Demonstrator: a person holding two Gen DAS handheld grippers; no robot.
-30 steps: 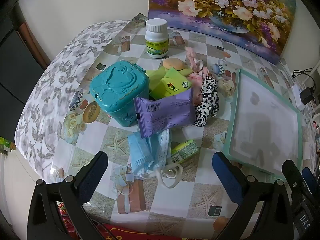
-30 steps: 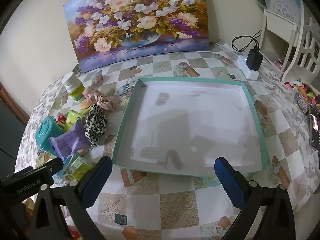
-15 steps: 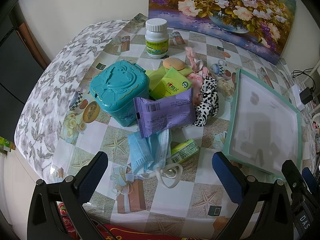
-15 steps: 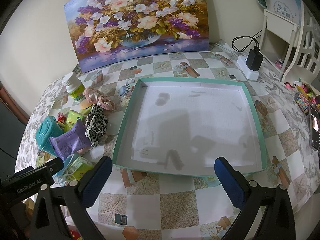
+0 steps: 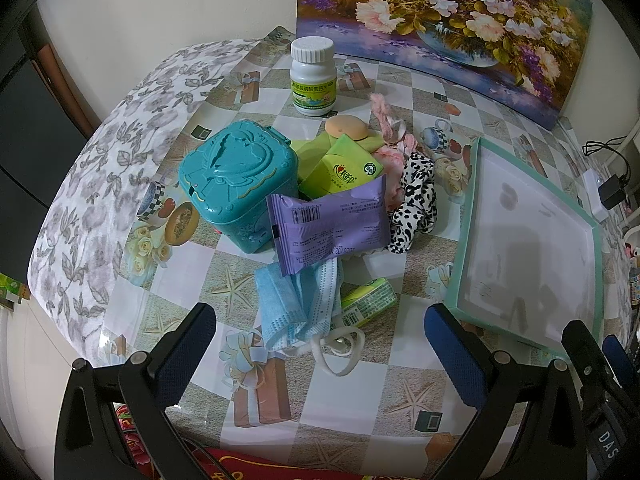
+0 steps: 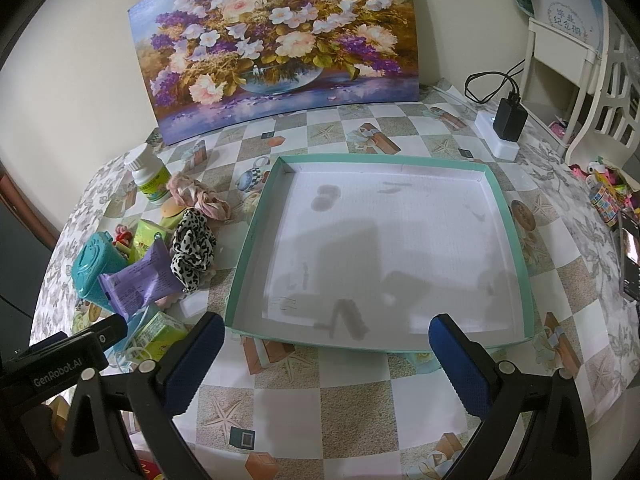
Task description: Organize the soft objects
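Note:
A pile lies on the table: a blue face mask [image 5: 296,304], a purple packet [image 5: 332,228], a black-and-white spotted scrunchie [image 5: 414,200], a pink scrunchie [image 5: 390,120], green tissue packs [image 5: 344,168] and a small green pack [image 5: 368,300]. My left gripper [image 5: 316,344] is open and empty, hovering just in front of the mask. My right gripper [image 6: 324,352] is open and empty, above the near edge of the shallow teal-rimmed tray [image 6: 516,216], which has nothing in it. The spotted scrunchie [image 6: 192,248] and pink scrunchie [image 6: 200,196] also show left of the tray.
A teal plastic box [image 5: 240,184] stands left of the pile and a white pill bottle [image 5: 313,78] behind it. A flower painting [image 6: 280,44] leans on the wall. A charger on a power strip [image 6: 506,124] sits at the back right, beside a white chair [image 6: 568,60].
Almost nothing has moved. Both grippers stay open and hover in the same places, with only a slight shift of view.

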